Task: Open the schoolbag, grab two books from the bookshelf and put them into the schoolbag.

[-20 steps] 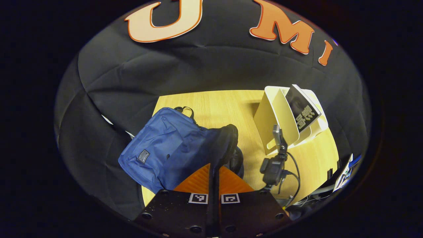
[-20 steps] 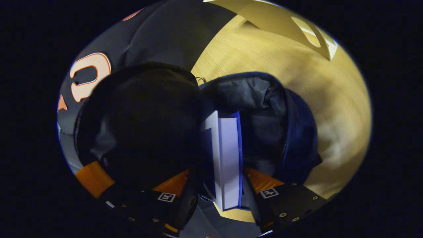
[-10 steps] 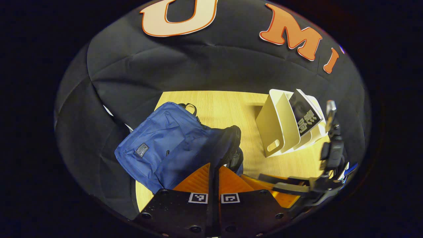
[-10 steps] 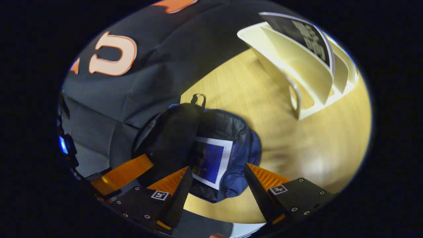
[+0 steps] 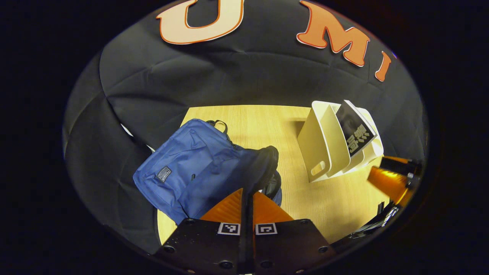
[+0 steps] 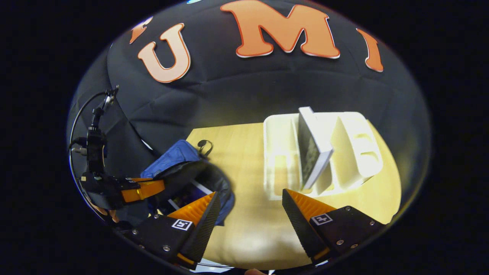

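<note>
Light wooden tabletop (image 5: 259, 118): bears all items below. Blue fabric schoolbag (image 5: 191, 168) with black-lined opening: lies at the table's left, mouth held open; in the right gripper view a white-edged blue book (image 6: 193, 191) shows inside its dark mouth, so by judgement the bag is opened and one book is stowed. White plastic slotted bookshelf (image 5: 324, 152): stands at the table's right, well apart from the bag, with one dark-covered book (image 5: 355, 131) leaning in a slot; this second book is yet to be fetched and packed. Left gripper (image 5: 247, 208): fingers clenched on the black rim of the bag's opening, the fabric pinched between them. Right gripper (image 6: 250, 208): fingers released and spread wide, nothing between them, pointed toward the bookshelf with the remaining book just ahead. Changes against the earlier frames: a second ago the right gripper was over the bag's mouth lowering the blue book; half a second ago the book lay inside and the fingers had parted; now that gripper has swung from the bag to face the bookshelf. The left gripper's pinch on the rim is unchanged.
</note>
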`<state>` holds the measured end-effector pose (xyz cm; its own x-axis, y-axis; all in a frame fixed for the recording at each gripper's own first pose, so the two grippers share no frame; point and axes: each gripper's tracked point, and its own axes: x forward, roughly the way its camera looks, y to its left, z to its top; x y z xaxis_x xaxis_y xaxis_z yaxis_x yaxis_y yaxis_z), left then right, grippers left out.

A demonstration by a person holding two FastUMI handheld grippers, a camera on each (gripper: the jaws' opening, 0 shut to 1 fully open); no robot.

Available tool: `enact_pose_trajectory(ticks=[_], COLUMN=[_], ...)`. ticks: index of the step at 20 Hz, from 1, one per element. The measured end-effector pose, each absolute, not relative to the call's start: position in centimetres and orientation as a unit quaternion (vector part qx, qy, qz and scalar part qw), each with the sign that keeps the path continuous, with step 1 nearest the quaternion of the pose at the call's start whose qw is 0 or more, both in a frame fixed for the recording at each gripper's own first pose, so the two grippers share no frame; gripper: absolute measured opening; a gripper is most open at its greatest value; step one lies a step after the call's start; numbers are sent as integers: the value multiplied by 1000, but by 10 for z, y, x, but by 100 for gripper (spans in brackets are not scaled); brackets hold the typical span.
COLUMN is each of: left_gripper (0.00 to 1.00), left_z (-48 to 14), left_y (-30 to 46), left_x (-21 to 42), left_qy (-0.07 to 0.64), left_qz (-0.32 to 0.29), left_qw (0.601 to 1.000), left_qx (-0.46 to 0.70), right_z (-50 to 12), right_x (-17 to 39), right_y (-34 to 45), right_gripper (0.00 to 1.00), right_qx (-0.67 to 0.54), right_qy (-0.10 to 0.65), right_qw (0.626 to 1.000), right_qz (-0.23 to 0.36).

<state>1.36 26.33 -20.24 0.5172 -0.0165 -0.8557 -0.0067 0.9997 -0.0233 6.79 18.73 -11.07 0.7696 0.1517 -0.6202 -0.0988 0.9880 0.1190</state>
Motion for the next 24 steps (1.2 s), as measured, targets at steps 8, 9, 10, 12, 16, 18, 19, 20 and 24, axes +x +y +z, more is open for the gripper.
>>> enact_pose_trajectory(ticks=[8,9,10,12,16,18,19,20,24], left_gripper=[0,0,0,1,0,6,1,0,0], left_z=[-197,-197,-198,-200,-204,-207,-207,-207,-210], left_y=[263,262,263,263,263,263,263,263,262], left_x=[13,13,12,11,7,6,6,7,8], left_qy=[485,485,485,485,486,489,489,489,493], left_qz=[8,7,8,9,11,11,10,10,7], left_qw=[874,875,874,874,873,871,871,871,869], left_qx=[-7,-10,-13,-18,-37,-42,-43,-43,-44], right_z=[-95,-98,-104,-117,-137,-145,-148,-155,-176], right_x=[127,137,142,148,181,196,202,206,212], right_y=[85,83,80,90,81,82,86,87,93], right_gripper=[97,97,97,97,97,97,97,97,95], right_qx=[-66,-68,-65,-21,-33,-42,-40,-42,-46], right_qy=[374,383,399,445,468,480,487,498,539], right_qw=[925,921,914,894,882,876,872,865,839], right_qz=[13,20,22,42,32,32,36,39,52])
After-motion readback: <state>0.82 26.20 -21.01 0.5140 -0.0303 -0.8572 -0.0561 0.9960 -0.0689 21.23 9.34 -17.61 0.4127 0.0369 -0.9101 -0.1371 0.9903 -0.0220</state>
